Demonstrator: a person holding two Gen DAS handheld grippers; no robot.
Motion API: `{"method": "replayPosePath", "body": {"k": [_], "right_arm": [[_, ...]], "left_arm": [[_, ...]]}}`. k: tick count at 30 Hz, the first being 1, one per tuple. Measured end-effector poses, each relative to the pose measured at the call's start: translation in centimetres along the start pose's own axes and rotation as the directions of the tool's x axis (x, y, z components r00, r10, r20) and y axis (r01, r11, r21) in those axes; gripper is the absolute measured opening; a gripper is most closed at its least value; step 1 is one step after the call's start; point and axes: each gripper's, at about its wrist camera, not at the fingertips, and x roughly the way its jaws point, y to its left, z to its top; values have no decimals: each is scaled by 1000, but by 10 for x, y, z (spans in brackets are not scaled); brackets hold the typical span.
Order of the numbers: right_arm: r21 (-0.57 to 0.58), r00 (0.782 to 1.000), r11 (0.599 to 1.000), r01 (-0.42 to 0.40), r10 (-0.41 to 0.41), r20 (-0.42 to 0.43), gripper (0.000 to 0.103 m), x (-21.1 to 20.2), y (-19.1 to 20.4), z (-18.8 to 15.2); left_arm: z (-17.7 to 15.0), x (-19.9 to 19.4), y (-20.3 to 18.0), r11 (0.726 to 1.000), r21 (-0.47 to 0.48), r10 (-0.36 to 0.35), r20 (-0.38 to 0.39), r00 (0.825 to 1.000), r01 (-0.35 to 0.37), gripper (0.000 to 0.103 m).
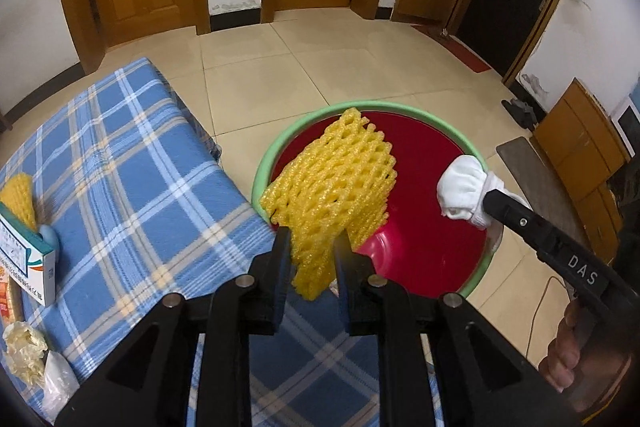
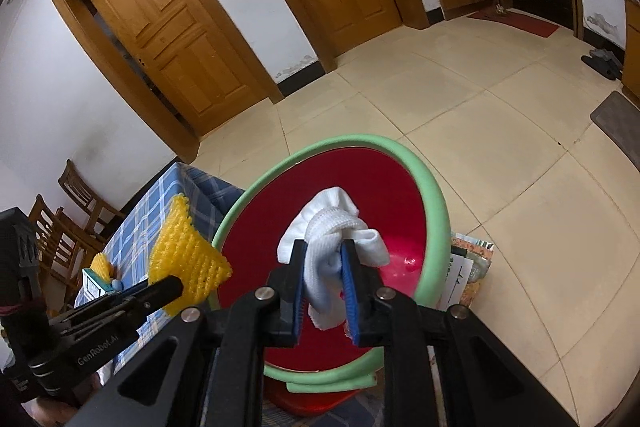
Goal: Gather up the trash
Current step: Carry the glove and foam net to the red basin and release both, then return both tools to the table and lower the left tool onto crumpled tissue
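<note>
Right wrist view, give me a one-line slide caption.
Right gripper holds a white cloth above the red basin, with yellow foam net alongside.

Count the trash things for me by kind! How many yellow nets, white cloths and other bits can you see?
Yellow foam nets: 2, one in the left gripper over the red basin, one on the checked cloth
White cloths: 1, in the right gripper
Small boxes: 1
Crumpled gloves: 1
Clear plastic bags: 1
Total: 6

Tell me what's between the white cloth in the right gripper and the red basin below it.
Nothing: the white cloth hangs from the right gripper over the bare red basin, seen in the right wrist view.
</note>
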Motion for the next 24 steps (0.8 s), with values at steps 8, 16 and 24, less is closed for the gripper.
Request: {"method": "replayPosePath", "body": {"k": [8,16,24], "right_arm": [[6,1000,1000,-10,10,11,34,-3,0,0],[-9,1000,1000,-16,17,23,36,-8,9,1],[-49,999,998,-40,41,29,43,-16,23,0]], "left_arm": [[0,-6,-3,1000,3,13,18,1000,-13,45],[-4,-19,8,999,-38,21,33,999,-20,45],[-13,-44,29,994,-104,53,66,996,-46,45]]}}
